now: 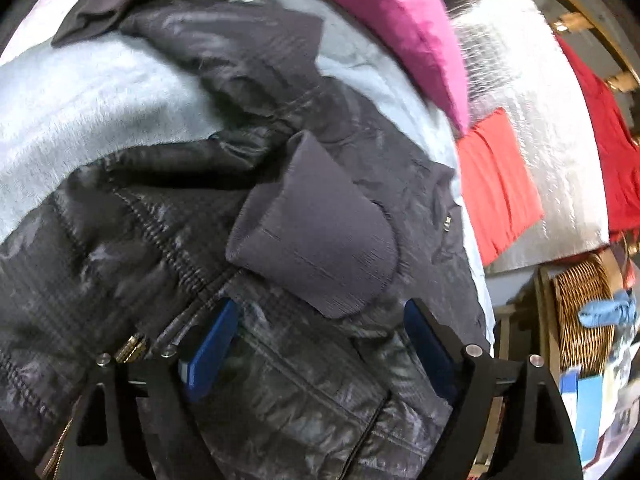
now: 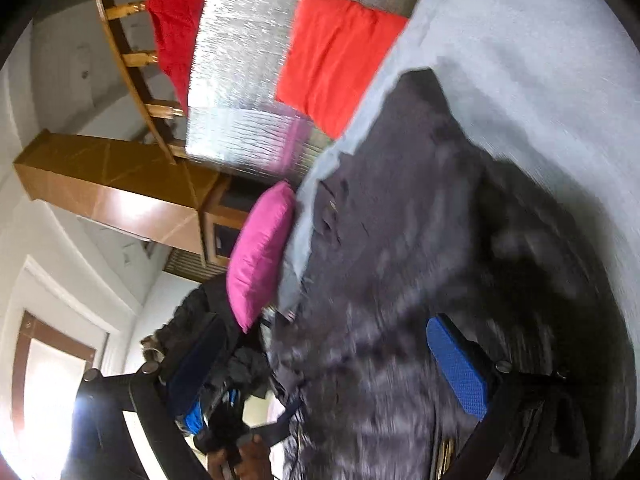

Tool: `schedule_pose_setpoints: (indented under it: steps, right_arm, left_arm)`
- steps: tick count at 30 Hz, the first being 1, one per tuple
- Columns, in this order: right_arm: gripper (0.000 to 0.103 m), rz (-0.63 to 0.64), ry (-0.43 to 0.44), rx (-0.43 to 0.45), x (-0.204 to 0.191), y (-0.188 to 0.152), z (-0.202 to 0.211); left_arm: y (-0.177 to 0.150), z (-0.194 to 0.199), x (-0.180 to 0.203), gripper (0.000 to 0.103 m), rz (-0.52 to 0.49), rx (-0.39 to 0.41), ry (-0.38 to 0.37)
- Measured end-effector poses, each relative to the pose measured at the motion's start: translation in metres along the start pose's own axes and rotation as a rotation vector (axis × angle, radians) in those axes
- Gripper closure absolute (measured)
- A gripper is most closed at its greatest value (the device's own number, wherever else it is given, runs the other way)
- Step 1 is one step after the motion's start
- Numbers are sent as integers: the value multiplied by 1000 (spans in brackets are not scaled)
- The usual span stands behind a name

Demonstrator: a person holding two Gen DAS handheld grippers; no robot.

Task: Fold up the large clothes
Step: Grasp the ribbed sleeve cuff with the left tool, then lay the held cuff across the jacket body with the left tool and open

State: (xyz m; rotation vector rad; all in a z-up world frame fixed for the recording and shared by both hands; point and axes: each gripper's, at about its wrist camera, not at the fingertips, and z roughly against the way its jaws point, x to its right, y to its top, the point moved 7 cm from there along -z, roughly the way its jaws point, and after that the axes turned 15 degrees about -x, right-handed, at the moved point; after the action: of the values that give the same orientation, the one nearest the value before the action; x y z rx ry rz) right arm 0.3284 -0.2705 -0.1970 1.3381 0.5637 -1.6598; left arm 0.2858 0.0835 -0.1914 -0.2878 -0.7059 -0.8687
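Observation:
A dark shiny quilted jacket (image 1: pixel 168 248) lies spread on a pale blue bedspread (image 1: pixel 80 96). Its ribbed grey knit cuff (image 1: pixel 316 232) rests on the jacket's body, beside the zip (image 1: pixel 132 350). My left gripper (image 1: pixel 320 346) hovers open just below the cuff, its blue pads (image 1: pixel 212 352) wide apart and pressing on nothing. In the blurred right wrist view the same jacket (image 2: pixel 400 248) fills the middle. My right gripper (image 2: pixel 324 360) stands open over it, one blue pad (image 2: pixel 456 368) lit and the other in shadow. A person's hand (image 2: pixel 236 458) shows at the bottom edge.
A pink cushion (image 1: pixel 396 24) leans at the bed's far edge. Beyond it, an orange-red cloth (image 1: pixel 496 184) lies on a silver foil mat (image 1: pixel 560 128), and a red cloth (image 1: pixel 608 120) hangs on a wooden chair. A wicker basket (image 1: pixel 580 312) stands at right; a wooden cabinet (image 2: pixel 112 184) is nearby.

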Motion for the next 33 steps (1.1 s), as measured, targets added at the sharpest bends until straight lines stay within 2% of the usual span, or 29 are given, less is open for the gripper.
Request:
schedule_pose_setpoints:
  steps: [3,4,5,6,8,9,10,12,14,15,17,19,21,22,23,24,25,26,27,28,30,31,32,33]
  right_arm:
    - [1,-42,-49,0,2,5,-6]
    - [1,-67,-62,1,5,8,-8]
    - [1,-102,-82,2,11,13,-12]
    - [1,-134,-98,7,15,17,-15]
    - [1,-164,-127,16,19,25,-18]
    - [6,-174,-146,14,20,29,-20]
    - [15,-184,-170,8,21,34,-23]
    - [84,-249,-232,-23,36,43,-30]
    - [88,-282,-241,-26,44,50,-32]
    - [92,-251,-241,-8,37,56,-29]
    - [92,-134,-215,58,6,63,-18]
    - [92,-8,-218,139,-27,68,-3]
    - [92,71,-211,195,-39,65,4]
    - [92,87,-232,188,-34,63,1]
    - [92,80,-273,155,-18,61,-9]
    - [91,19,-309,101,7,57,-21]
    - [89,-55,-320,50,28,52,-29]
    - [89,-136,-299,2,50,45,-36]
    - [89,-144,-246,16,54,42,-34]
    - [88,-120,-239,24,50,41,-30]
    - [66,-76,-263,4,41,40,-27]
    - [56,-60,-262,-5,37,40,-26]
    - [37,-29,-247,-14,30,39,-25]
    - [25,-5,-255,-22,25,37,-22]
  left_arm:
    - [7,-4,6,23,-27,4,30]
    - [8,-3,11,49,-53,10,33]
    - [10,-4,16,65,-85,3,74]
    - [11,-3,20,95,-117,3,127]
    - [16,0,37,93,-210,24,168]
    - [18,3,45,93,-259,42,196]
    - [20,8,56,93,-318,64,225]
    - [27,18,82,94,-427,102,263]
    - [33,30,105,94,-508,138,275]
    - [36,41,124,94,-570,174,267]
    - [37,63,151,94,-662,258,237]
    - [34,85,170,95,-740,329,170]
    - [30,92,169,94,-804,407,120]
    - [33,80,160,94,-800,392,142]
    - [41,56,142,94,-764,327,189]
    - [47,35,126,94,-727,269,231]
    - [56,4,96,94,-666,185,317]
    - [62,-17,69,94,-613,129,388]
    - [66,-30,52,93,-581,88,414]
    - [67,-40,35,90,-555,61,420]
    - [65,-39,27,89,-557,101,393]
    - [64,-39,29,89,-567,106,406]
    - [62,-38,28,89,-577,106,416]
    - [62,-38,29,89,-584,106,423]
